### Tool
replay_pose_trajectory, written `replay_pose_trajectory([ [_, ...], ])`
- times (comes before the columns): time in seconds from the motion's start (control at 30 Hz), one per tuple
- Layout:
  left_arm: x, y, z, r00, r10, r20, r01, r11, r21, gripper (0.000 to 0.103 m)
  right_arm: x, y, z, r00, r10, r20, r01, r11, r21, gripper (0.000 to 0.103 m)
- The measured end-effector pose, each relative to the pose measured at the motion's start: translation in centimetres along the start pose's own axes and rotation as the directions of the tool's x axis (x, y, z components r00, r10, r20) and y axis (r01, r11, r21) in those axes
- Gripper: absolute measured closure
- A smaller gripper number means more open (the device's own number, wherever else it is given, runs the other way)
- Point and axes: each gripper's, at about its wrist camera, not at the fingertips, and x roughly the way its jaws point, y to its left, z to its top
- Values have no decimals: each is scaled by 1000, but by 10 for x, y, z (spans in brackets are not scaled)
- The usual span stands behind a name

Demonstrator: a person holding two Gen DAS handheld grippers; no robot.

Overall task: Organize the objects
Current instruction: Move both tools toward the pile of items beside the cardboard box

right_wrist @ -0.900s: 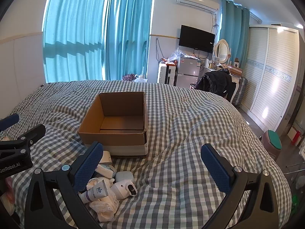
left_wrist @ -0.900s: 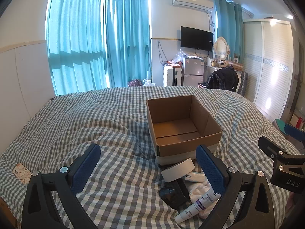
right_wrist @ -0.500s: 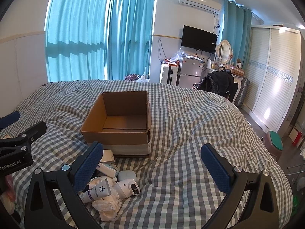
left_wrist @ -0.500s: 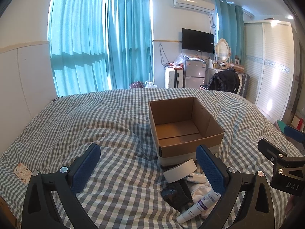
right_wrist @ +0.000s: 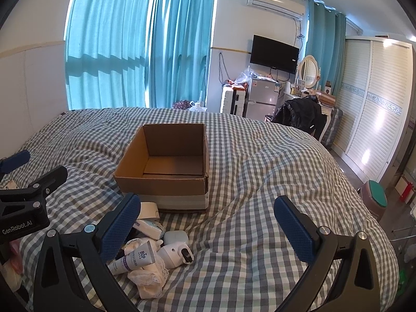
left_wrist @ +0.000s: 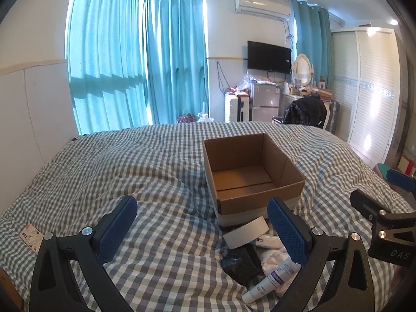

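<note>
Here both claws stand spread wide, holding nothing — the left claw (left_wrist: 200, 221) and right claw (right_wrist: 208, 218) hover over the checked bed (right_wrist: 260, 182). Just beyond, a heap of small items (right_wrist: 153, 254) lies against the cardboard box (right_wrist: 166, 171) — open-topped, nothing inside.

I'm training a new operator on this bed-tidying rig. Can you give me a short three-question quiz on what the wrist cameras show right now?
1. True or false: the cardboard box already holds items.
2. Where does the white tube lie: A) inside the box, B) in the pile in front of it, C) in a gripper?
3. In what state are the left gripper and the right gripper?

Key: 1 false; 2 B; 3 both open, holding nothing.
</note>
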Motion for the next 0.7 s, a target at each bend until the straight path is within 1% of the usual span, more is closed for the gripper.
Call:
replay_pose_trajectory([
  [0.23, -4, 2, 0, 1000, -12, 3, 12, 1000, -7, 0, -5, 2, 0, 1000, 4, 6, -4, 1000, -7, 0],
  [0.33, -3, 3, -2, 1000, -25, -9, 25, 1000, -6, 0, -7, 3, 0, 1000, 11, 4, -11, 1000, -12, 0],
  [0.47, 2, 9, -10, 999, -27, -39, 26, 999, -34, 0, -5, 8, -5, 999, 27, -19, -27, 999, -28, 0],
  [0.53, 5, 12, -16, 998, -32, -61, 30, 999, -36, 0, -1, 10, -10, 998, 40, -42, -41, 999, -35, 0],
  [0.6, 8, 14, -23, 997, -30, -76, 28, 999, -34, 0, 6, 12, -16, 994, 72, -81, -75, 996, -39, 0],
  [0.7, 16, 17, -34, 992, -40, -116, 36, 999, -36, 0, 26, 18, -32, 974, 125, -187, -136, 990, -44, 0],
])
